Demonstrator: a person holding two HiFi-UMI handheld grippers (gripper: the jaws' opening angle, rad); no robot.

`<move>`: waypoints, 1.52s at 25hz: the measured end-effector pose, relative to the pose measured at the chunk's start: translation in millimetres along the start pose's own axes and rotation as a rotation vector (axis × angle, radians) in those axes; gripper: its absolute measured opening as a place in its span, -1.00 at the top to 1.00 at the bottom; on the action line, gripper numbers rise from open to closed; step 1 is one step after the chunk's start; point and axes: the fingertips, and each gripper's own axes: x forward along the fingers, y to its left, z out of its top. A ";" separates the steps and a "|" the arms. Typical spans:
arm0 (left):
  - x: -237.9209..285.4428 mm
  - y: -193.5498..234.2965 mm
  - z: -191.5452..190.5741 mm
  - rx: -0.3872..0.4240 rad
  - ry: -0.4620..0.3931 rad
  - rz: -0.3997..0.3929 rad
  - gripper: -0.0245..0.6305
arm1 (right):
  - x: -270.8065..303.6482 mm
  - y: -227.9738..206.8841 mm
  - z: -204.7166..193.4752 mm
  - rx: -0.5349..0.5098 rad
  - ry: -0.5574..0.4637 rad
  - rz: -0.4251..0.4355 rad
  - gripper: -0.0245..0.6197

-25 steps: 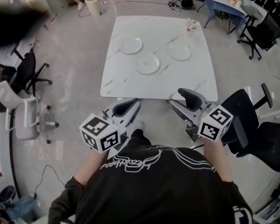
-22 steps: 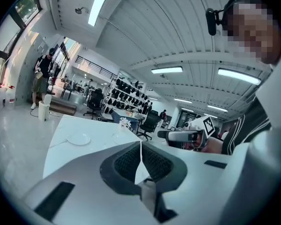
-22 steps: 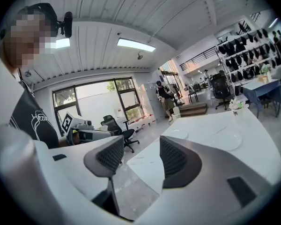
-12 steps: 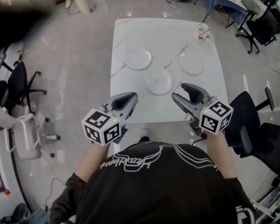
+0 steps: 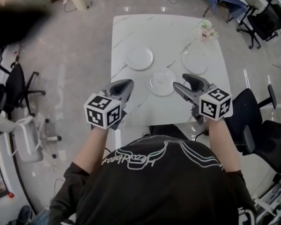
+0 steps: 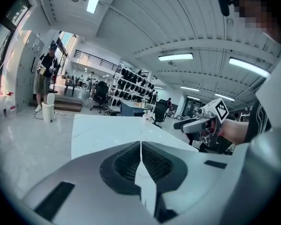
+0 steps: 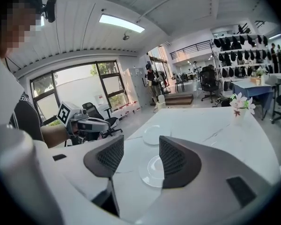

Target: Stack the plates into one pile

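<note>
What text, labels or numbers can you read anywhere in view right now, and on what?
Shirt print: white script lettering, upside down and too stylised to read.
Marker cubes: black-and-white square codes only, no letters or digits.
Plates and table: no markings visible.
Elsewhere: nothing legible.

Left gripper (image 5: 125, 84), right gripper (image 5: 181, 81) nearer plates (image 5: 162, 81)

Table (image 5: 168, 34): white marble look, grey veins, glossy. Plates (image 5: 162, 81): clear, shiny, glass-like. Matt grey plastic on left gripper (image 5: 126, 84) and right gripper (image 5: 180, 80); pads (image 7: 171, 156) dark, ribbed. Floor (image 5: 79, 55): polished, reflective.
</note>
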 end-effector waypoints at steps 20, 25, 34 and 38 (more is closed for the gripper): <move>133.7 135.8 -16.7 0.098 0.240 0.130 0.84 | 139.4 -114.1 -3.0 0.145 0.213 0.139 0.14; 149.2 155.8 -30.6 0.113 0.311 0.146 0.84 | 172.5 -128.7 -8.8 0.222 0.272 0.185 0.14; 160.6 173.7 -59.6 0.124 0.423 0.169 0.84 | 207.2 -132.6 -23.4 0.240 0.349 0.220 0.14; 162.4 174.1 -58.0 0.142 0.427 0.164 0.84 | 210.0 -133.5 -23.9 0.232 0.360 0.217 0.14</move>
